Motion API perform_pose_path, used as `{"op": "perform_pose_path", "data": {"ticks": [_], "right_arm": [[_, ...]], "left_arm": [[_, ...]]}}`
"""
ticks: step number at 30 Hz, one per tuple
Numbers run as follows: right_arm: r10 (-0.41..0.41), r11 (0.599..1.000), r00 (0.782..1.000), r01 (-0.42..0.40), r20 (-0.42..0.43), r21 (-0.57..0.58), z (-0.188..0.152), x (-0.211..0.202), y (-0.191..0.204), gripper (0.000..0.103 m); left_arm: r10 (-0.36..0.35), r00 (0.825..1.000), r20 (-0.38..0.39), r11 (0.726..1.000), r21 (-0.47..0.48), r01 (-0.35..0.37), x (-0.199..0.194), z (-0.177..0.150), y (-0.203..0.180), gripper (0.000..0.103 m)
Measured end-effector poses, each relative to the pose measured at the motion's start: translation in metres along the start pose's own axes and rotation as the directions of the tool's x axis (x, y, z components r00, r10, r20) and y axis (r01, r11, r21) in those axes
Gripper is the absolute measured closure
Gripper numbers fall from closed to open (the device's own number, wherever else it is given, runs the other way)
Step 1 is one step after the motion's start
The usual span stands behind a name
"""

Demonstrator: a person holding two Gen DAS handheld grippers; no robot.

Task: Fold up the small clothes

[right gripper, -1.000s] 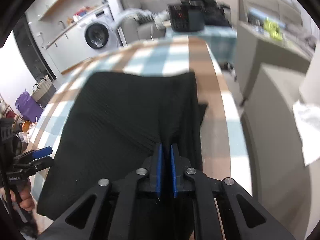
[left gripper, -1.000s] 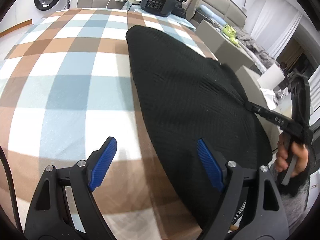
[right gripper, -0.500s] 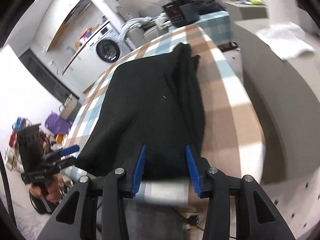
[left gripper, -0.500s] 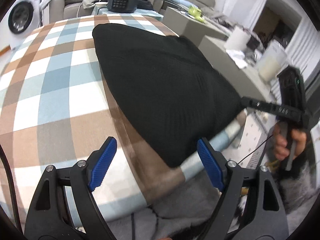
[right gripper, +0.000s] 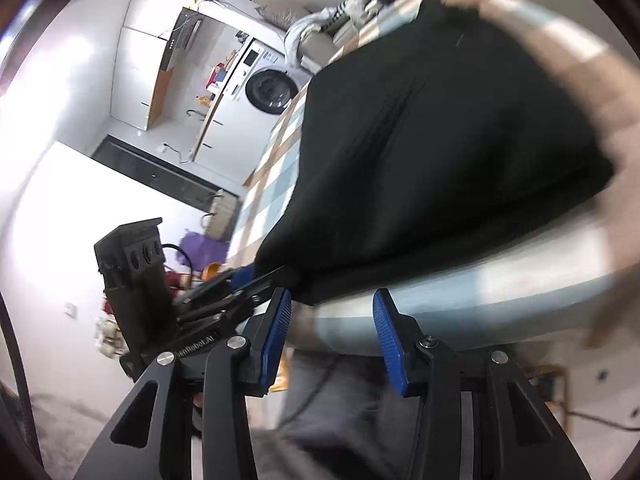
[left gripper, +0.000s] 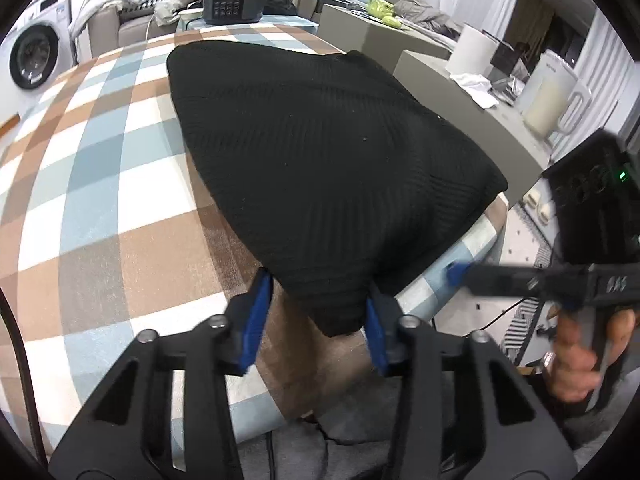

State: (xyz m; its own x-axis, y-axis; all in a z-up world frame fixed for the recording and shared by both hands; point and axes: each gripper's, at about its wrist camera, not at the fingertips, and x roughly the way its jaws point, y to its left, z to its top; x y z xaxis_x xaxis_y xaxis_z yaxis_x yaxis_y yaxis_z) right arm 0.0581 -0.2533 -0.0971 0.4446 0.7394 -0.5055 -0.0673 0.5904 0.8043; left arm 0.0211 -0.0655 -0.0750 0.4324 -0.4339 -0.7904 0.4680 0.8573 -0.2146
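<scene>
Now the left gripper [left gripper: 316, 320], jaws just closing, straddles the black garment's [left gripper: 320, 160] near corner on the checked table [left gripper: 100, 200]; the right gripper [right gripper: 331, 330] hangs released nearby.

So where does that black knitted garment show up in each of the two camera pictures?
Left wrist view: the black garment fills the middle, on the checked tablecloth, its near corner between the left hand-held gripper fingers.
Right wrist view: it fills the upper right, tilted, above the right hand-held gripper.
Shared landmark: the washing machine.
</scene>
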Motion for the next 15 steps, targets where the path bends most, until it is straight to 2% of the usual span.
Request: {"op": "perform_pose_path", "data": {"ticks": [4, 9, 13, 15], "right_arm": [[0.044, 0.999, 0.999, -0.044, -0.004, 0.021, 0.006, 0.027, 0.009, 0.06], [0.063, 0.991, 0.996, -0.069, 0.056, 0.114, 0.015, 0.039, 0.004, 0.059], [-0.032, 0.995, 0.991, 0.02, 0.132, 0.094, 0.019, 0.038, 0.016, 0.059], [-0.042, 0.993, 0.984, 0.023, 0.172, 0.114, 0.024, 0.035, 0.019, 0.059]], "left_arm": [[-0.03, 0.999, 0.013, 0.999, -0.026, 0.03, -0.005, -0.003, 0.011, 0.08], [-0.033, 0.999, 0.002, 0.999, -0.042, 0.033, -0.004, -0.011, 0.016, 0.082], [-0.034, 0.999, -0.014, 0.998, -0.047, 0.034, 0.0, -0.016, 0.018, 0.082], [-0.033, 0.999, -0.019, 0.998, -0.045, 0.032, 0.001, -0.016, 0.018, 0.082]]}}
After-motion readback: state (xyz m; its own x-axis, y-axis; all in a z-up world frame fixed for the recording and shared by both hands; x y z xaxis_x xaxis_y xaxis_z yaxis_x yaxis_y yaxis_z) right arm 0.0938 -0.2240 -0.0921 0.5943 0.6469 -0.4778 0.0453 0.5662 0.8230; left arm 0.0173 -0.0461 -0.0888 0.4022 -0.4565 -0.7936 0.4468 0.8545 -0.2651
